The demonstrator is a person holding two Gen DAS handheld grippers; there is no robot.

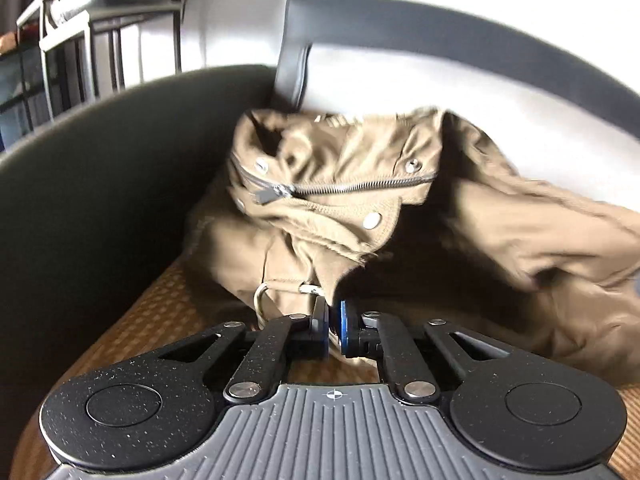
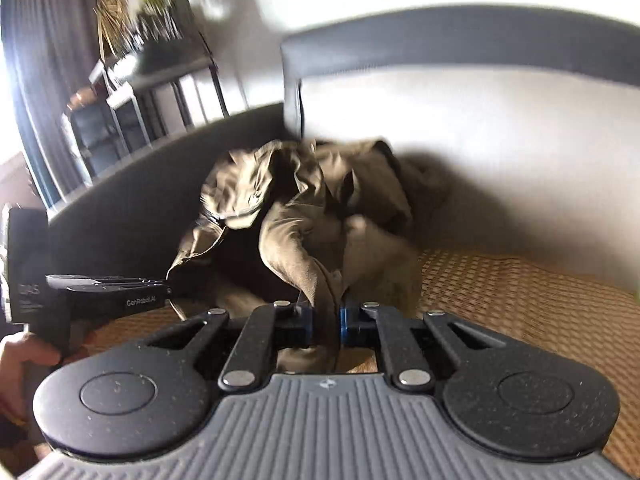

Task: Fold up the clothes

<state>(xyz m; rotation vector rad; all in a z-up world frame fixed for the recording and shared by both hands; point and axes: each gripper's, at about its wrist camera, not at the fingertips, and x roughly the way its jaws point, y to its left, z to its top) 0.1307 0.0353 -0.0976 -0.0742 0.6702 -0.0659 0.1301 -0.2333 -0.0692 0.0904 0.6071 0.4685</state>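
An olive-brown jacket (image 1: 340, 208) with a grey zip and metal snaps lies crumpled on a woven brown surface (image 1: 152, 320), against a dark curved backrest. My left gripper (image 1: 334, 326) is shut on the jacket's near hem, beside a pale drawstring loop (image 1: 260, 300). In the right wrist view the same jacket (image 2: 304, 216) is bunched up, and my right gripper (image 2: 326, 324) is shut on a fold of its cloth that runs between the blue pads. The left gripper (image 2: 168, 291) shows at the left of that view, held by a hand (image 2: 24, 356).
A dark padded backrest (image 1: 100, 184) curves round the left side. A black frame (image 1: 440, 28) stands against the white wall behind the jacket. A metal shelf unit with plants (image 1: 100, 32) is at the far left. Bare woven surface (image 2: 520, 300) lies to the right.
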